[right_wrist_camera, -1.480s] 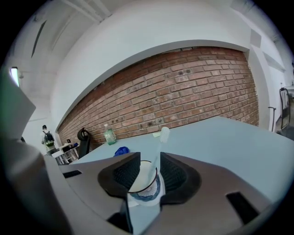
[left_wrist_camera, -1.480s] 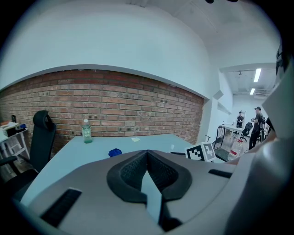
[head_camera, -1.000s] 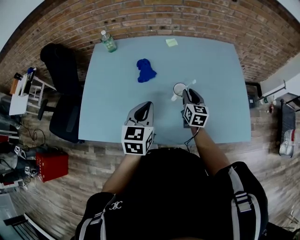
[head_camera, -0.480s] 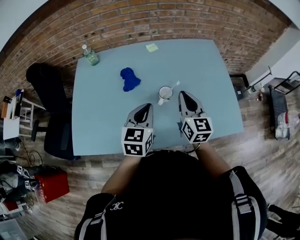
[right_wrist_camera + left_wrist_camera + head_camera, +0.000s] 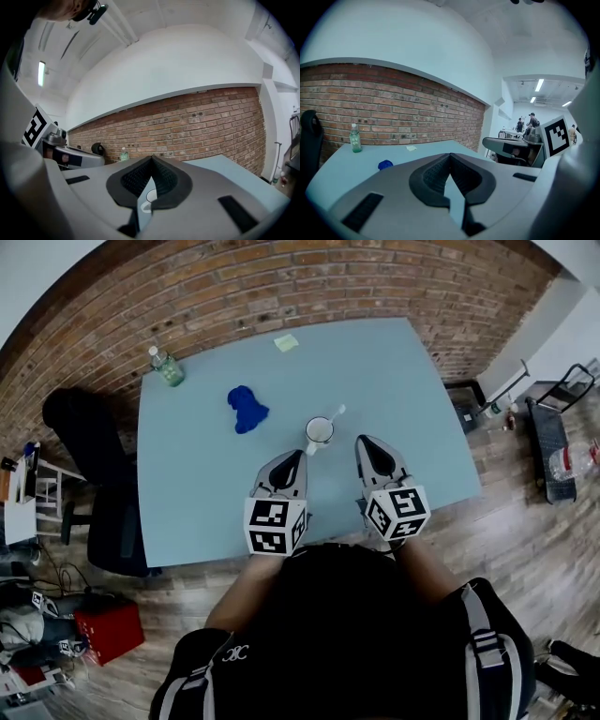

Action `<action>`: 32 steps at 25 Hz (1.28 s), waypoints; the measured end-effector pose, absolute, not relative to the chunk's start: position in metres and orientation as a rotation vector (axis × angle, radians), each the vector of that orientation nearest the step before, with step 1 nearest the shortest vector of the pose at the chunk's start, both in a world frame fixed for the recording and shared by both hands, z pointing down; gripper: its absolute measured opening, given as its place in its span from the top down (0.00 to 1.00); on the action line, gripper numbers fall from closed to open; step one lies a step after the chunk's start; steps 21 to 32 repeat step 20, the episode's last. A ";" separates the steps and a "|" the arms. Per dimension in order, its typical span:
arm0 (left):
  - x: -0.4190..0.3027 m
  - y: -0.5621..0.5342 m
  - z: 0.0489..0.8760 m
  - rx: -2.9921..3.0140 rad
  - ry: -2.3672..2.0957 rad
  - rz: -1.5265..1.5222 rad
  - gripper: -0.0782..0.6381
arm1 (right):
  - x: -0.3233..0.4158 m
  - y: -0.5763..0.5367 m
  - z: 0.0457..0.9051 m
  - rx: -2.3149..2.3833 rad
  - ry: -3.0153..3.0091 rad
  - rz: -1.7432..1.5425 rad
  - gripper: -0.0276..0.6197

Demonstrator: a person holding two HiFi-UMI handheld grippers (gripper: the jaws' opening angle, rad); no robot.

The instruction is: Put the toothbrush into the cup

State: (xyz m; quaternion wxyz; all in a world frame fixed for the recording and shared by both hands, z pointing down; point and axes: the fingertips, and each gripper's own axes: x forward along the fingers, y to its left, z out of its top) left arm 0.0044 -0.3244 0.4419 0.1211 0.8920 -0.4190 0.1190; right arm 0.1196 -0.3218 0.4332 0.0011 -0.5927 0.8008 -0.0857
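A white cup [image 5: 319,431] stands near the middle of the light blue table [image 5: 394,371]. A white toothbrush [image 5: 335,414] leans out of the cup toward the upper right. My right gripper [image 5: 366,440] is shut and holds nothing, just right of and below the cup. My left gripper [image 5: 298,455] is also shut and empty, just below the cup on its left. In the right gripper view the cup's rim [image 5: 151,196] shows through the gap under the closed jaws. The left gripper view looks across the table at the brick wall.
A crumpled blue cloth [image 5: 246,409] lies left of the cup, seen too as the blue cloth [image 5: 385,164]. A clear bottle [image 5: 167,368] stands at the far left corner and a yellow sticky note [image 5: 286,342] near the far edge. A black chair [image 5: 89,465] is at the table's left.
My right gripper has let go of the toothbrush, now in the cup, shut and drawn back toward me. The left gripper shifted slightly forward. The head view has swung, sliding the table leftward.
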 end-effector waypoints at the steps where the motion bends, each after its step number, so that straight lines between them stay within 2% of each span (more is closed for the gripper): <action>1: 0.005 -0.324 0.442 2.605 -1.221 0.347 0.88 | 0.123 -0.322 0.433 -1.866 2.510 -0.270 0.94; 32: -0.008 -0.323 0.449 2.560 -1.243 0.350 0.88 | 0.112 -0.337 0.435 -1.826 2.544 -0.278 0.94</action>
